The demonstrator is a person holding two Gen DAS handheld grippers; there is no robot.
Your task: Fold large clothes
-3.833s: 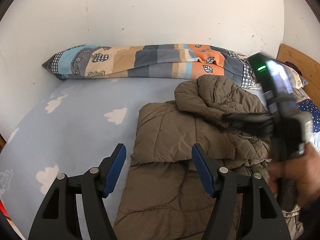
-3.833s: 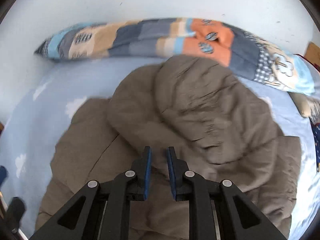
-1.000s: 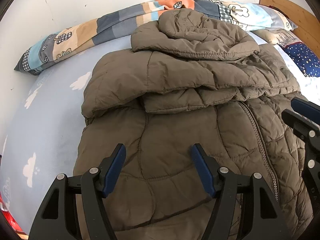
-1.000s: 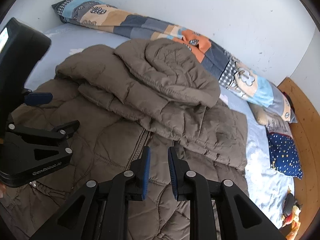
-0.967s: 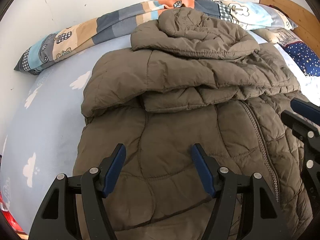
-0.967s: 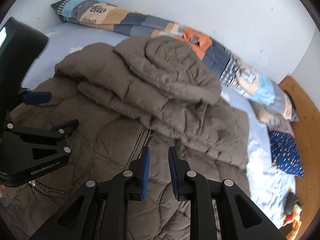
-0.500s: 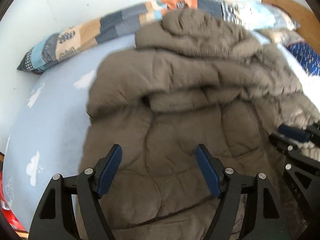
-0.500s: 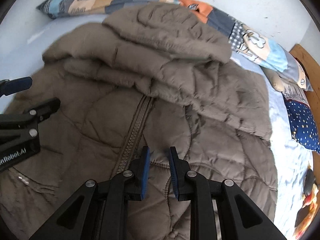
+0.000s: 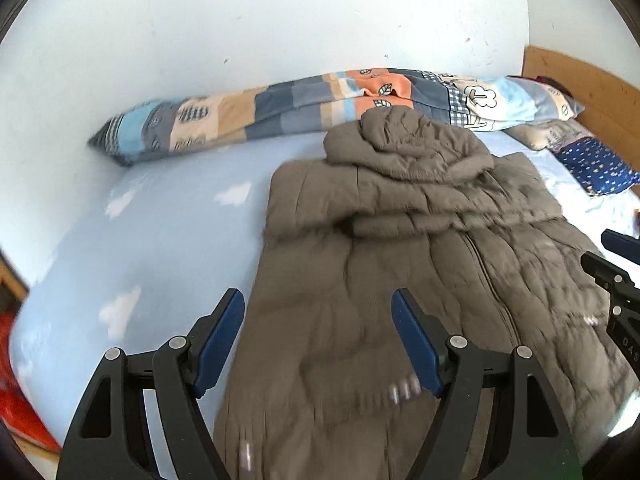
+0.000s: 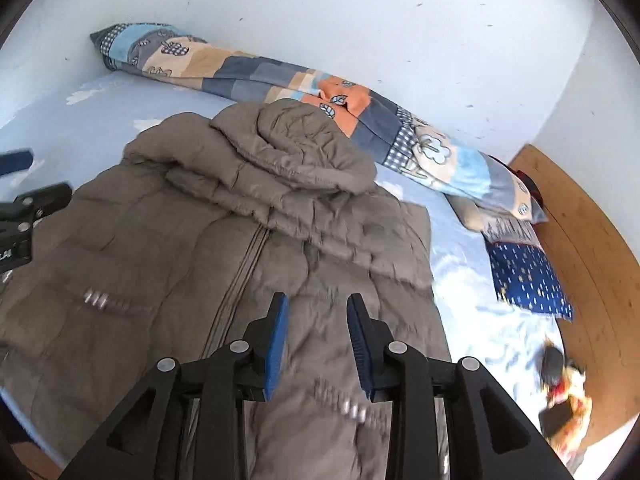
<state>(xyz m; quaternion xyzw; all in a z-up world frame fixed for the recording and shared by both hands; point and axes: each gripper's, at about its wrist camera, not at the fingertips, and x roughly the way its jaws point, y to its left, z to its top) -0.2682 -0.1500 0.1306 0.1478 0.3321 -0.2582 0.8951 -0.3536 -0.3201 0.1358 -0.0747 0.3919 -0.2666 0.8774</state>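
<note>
A big brown puffy coat [image 9: 420, 248] lies flat on the light blue bed sheet with white clouds [image 9: 132, 240], its hood folded down over its chest and its zipper running down the middle. The left gripper [image 9: 318, 336] hangs above the coat's lower edge, its 2 blue pads wide apart with nothing between them. The right gripper [image 10: 316, 344] is above the coat too (its jaws are opening, narrow, and hold nothing). Only the right view shows the dark blue dotted cloth [image 10: 528, 280] fully, beside the wooden bed frame [image 10: 592, 264]. A long patchwork pillow [image 9: 304, 104] lies along the white wall.
</note>
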